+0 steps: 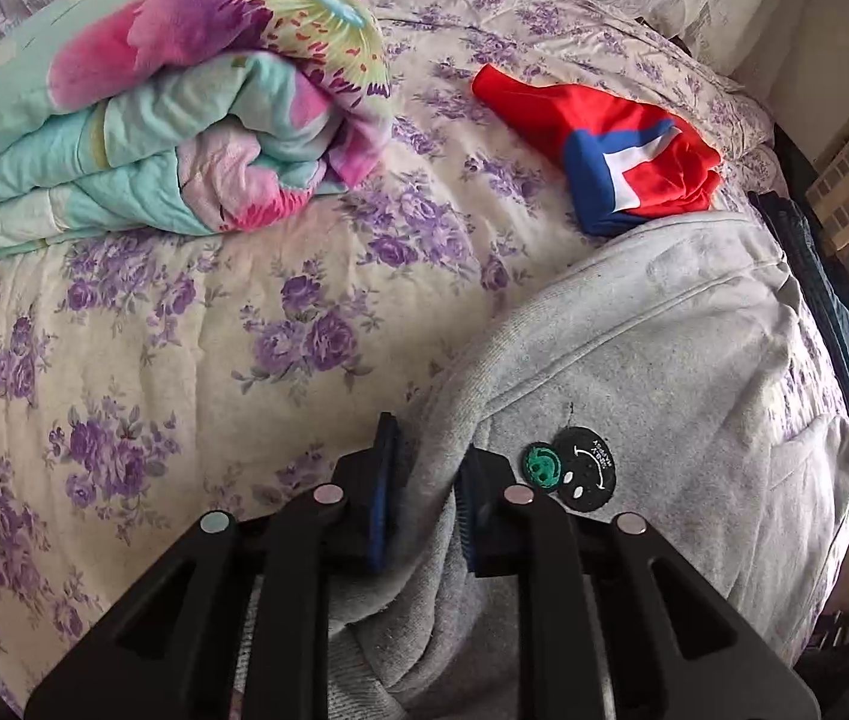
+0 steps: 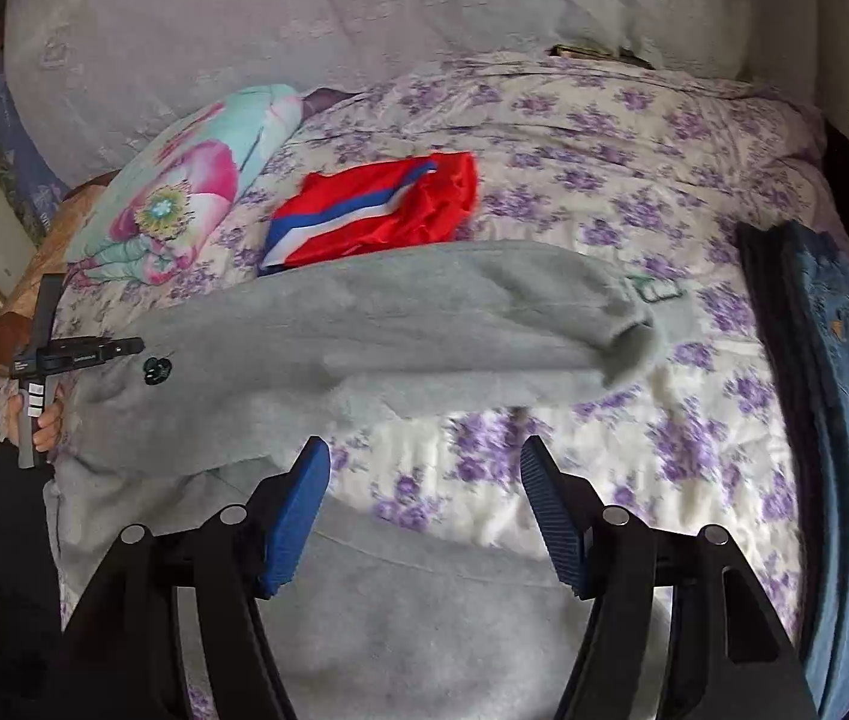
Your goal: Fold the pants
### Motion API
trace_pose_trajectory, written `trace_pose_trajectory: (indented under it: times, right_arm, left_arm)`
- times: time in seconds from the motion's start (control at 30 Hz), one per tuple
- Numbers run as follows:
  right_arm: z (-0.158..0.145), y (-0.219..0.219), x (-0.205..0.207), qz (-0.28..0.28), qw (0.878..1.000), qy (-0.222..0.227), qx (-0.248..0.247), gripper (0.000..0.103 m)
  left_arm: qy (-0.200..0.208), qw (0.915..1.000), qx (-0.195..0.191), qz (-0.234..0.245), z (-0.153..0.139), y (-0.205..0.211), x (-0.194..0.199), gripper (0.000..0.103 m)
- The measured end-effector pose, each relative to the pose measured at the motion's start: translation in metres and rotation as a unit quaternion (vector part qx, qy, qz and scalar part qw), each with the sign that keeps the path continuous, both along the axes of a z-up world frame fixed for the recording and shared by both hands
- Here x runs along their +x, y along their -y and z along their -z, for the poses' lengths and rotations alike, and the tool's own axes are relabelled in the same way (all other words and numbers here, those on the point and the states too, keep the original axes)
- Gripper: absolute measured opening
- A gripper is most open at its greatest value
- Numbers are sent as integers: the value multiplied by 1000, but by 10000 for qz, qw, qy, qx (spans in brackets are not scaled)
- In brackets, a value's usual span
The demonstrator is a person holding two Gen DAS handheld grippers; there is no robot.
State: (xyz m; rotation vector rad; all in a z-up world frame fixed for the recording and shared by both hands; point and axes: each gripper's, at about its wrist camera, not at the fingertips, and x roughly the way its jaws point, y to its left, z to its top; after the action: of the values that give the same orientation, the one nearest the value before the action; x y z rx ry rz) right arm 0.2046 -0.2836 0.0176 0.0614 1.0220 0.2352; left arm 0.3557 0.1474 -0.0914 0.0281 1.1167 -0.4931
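Note:
Grey sweatpants [image 2: 424,330] lie across the purple-flowered bed, one leg folded over toward the right, its cuff [image 2: 628,348] open. A black and green smiley patch [image 1: 574,468] marks the waist end. My left gripper [image 1: 427,462] is shut on the grey fabric at the waist edge; it also shows in the right wrist view [image 2: 94,351], held by a hand. My right gripper [image 2: 424,468] is open and empty above the lower leg [image 2: 424,600] and bare bedspread.
A red, blue and white garment [image 2: 376,210] lies behind the sweatpants. A rolled floral quilt [image 1: 142,120] sits at the left. Folded dark blue jeans [image 2: 832,390] lie along the bed's right edge. Pillows [image 2: 304,18] stand at the head.

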Motion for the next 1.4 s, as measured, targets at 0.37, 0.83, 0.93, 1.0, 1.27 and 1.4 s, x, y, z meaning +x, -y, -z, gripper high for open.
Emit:
trace_pose_trajectory:
  times: [0.37,0.83,0.93,1.0,1.27,1.4]
  right_arm:
    - [51,-203,174,-2535,9624,-728,-654,77]
    - [122,-225,217,-3357,9298,-1414,-533,39]
    - [107,-220,201,-3314,9361,-1050,-536,19]
    - [89,-213,191,-3129,9458,-767,-411,19]
    - [23,-193,140,-2501,9677,8,-326,19]
    - [3,-191,101,-2391,9699,85,-463,18]
  left_arm:
    - [47,9998,-190,86,-2,-6,-1,17]
    - [-63,9997,-224,24,1,-11,1,17]
    - [-42,9999,-165,1,1,-9,1,17]
    - [-8,9998,-182,-40,-3,-8,-1,17]
    - [338,9973,-649,-47,-45,-15,-29,17]
    - [359,9975,-608,16,-65,-10,-53,16]
